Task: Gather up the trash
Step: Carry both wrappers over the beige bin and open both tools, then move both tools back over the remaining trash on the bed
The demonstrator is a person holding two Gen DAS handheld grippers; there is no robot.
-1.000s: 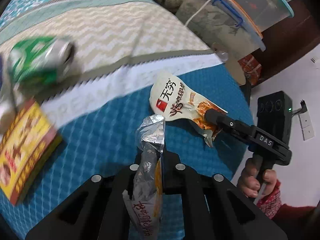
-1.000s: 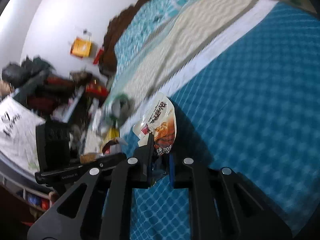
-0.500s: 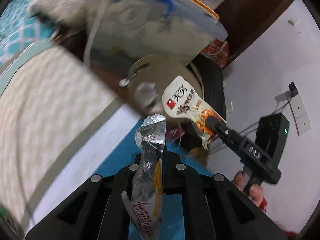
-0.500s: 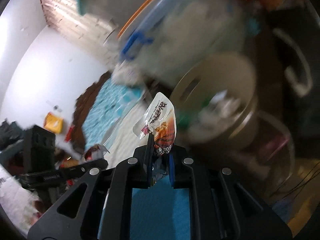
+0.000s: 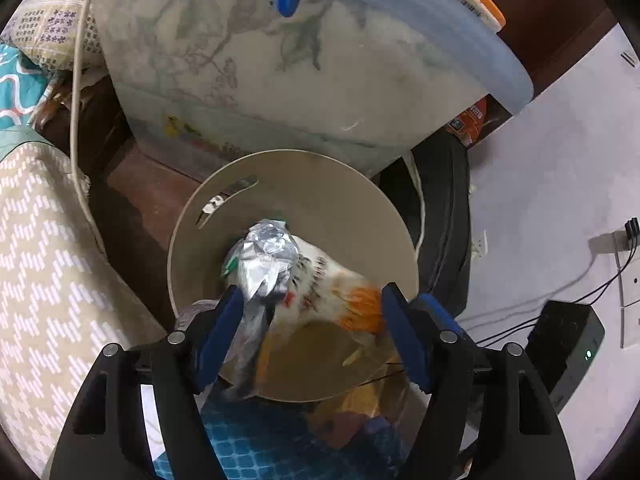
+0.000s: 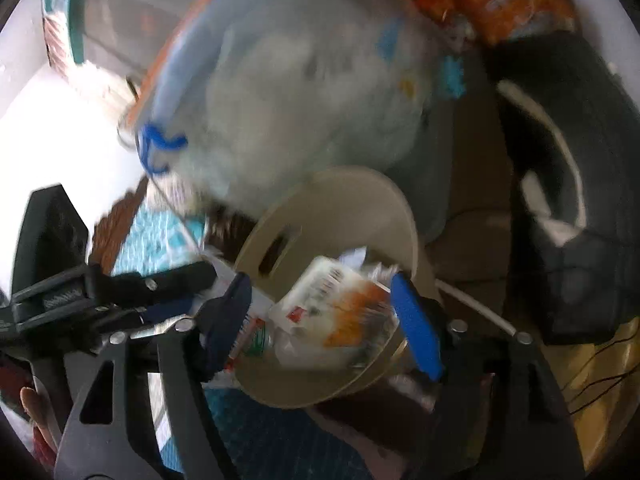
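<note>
Over the bin, both the left gripper and right gripper hang with jaws wide, wrappers loose between them. A wrapper could catch a finger or the near rim and fall outside.

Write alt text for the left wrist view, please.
The left gripper, jaws wide open, lets a silver foil wrapper and an orange-and-white snack packet drop into a round beige trash bin, below a large clear storage box.
</note>
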